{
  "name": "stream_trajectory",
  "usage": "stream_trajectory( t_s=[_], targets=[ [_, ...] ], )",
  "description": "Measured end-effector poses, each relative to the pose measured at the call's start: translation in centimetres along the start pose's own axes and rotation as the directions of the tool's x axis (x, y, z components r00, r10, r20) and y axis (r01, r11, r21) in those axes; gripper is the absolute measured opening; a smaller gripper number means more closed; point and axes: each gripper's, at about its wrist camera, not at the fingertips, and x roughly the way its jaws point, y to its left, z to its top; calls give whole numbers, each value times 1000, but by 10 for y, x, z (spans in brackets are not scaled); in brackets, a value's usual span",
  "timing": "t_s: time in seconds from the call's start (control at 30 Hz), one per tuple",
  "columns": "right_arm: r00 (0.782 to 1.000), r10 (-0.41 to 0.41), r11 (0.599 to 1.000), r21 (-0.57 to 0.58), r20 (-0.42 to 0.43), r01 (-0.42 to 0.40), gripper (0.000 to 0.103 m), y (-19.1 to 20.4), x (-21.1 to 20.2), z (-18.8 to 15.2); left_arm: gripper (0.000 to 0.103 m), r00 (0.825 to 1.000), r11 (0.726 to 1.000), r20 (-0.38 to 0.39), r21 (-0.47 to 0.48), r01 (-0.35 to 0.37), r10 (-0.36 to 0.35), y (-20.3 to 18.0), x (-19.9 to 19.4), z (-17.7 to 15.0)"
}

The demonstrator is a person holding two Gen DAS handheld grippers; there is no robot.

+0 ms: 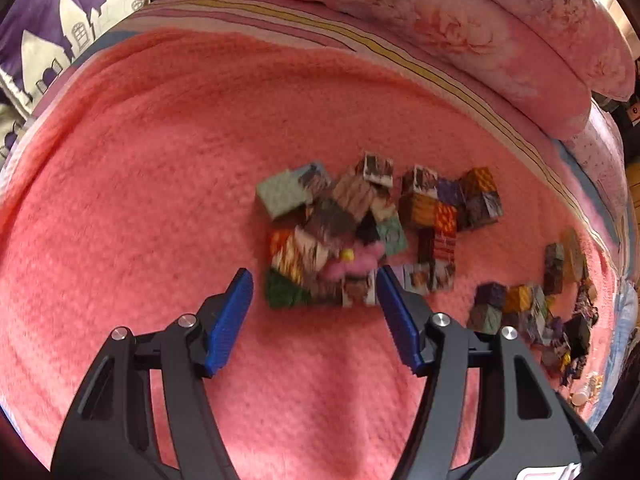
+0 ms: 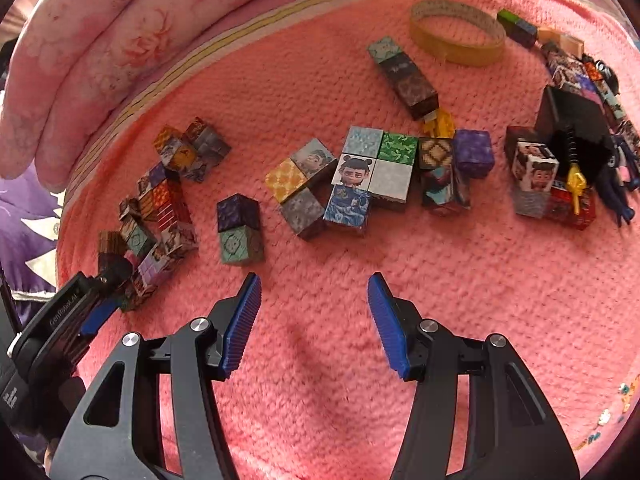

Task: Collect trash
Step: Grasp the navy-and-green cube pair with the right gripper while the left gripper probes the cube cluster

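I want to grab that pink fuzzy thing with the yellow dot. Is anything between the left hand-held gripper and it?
Nothing visible blocks it. The left hand-held gripper is open, and the pink fuzzy piece lies on top of the pile of printed cubes, just ahead between the fingertips. The cubes crowd close around it, so a grab may catch them too.

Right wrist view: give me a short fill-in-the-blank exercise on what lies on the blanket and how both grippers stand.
1. The printed cubes lie on a ____ blanket.
2. The right gripper has its jaws ____.
3. The yellow ring lies ____ from the gripper than the cubes.
4. The left gripper holds ____.

Missing words: pink; open; farther; nothing
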Motion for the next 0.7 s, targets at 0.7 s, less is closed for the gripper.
stream_trajectory(
  t_s=[0.7],
  targets=[
    [1000, 22, 998, -59, 20, -20, 56, 10, 5, 1, 31, 999, 998, -9, -46, 31, -31, 19, -10, -26]
  ],
)
